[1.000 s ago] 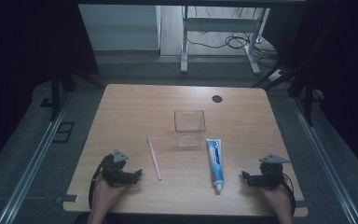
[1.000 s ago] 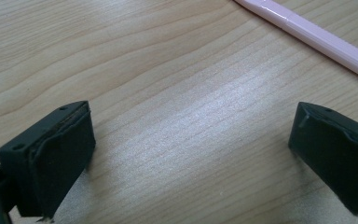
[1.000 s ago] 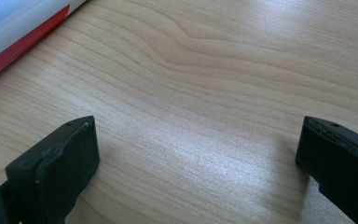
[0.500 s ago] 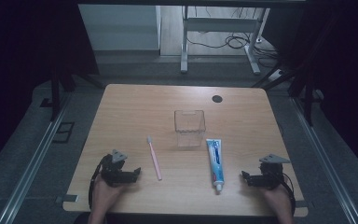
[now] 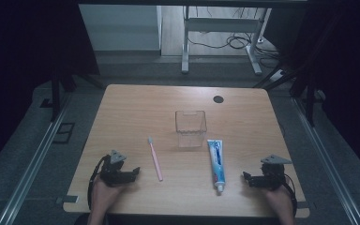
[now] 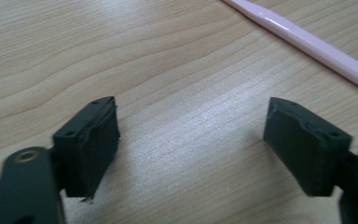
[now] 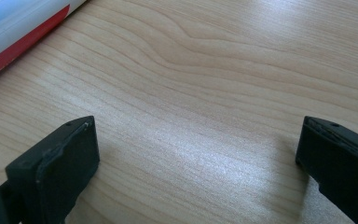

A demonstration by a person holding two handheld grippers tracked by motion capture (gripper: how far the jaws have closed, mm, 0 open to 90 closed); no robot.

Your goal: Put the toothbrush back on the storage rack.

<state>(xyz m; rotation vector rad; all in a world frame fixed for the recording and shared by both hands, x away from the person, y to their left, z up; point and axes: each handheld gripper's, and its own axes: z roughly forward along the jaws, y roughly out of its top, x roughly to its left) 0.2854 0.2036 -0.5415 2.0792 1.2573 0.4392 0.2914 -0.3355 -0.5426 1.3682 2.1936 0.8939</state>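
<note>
A pink toothbrush lies on the wooden table, left of centre; its handle crosses the top right of the left gripper view. A clear plastic cup stands mid-table. A white and blue toothpaste tube lies right of the cup, and its body fills the top left corner of the right gripper view. My left gripper rests near the front left edge, open, jaws just been closing a little with bare wood between them. My right gripper rests at the front right, open over bare wood.
A dark round hole sits near the table's far right. Beyond the table stand a metal frame and cables on the floor. Floor rails run along both sides.
</note>
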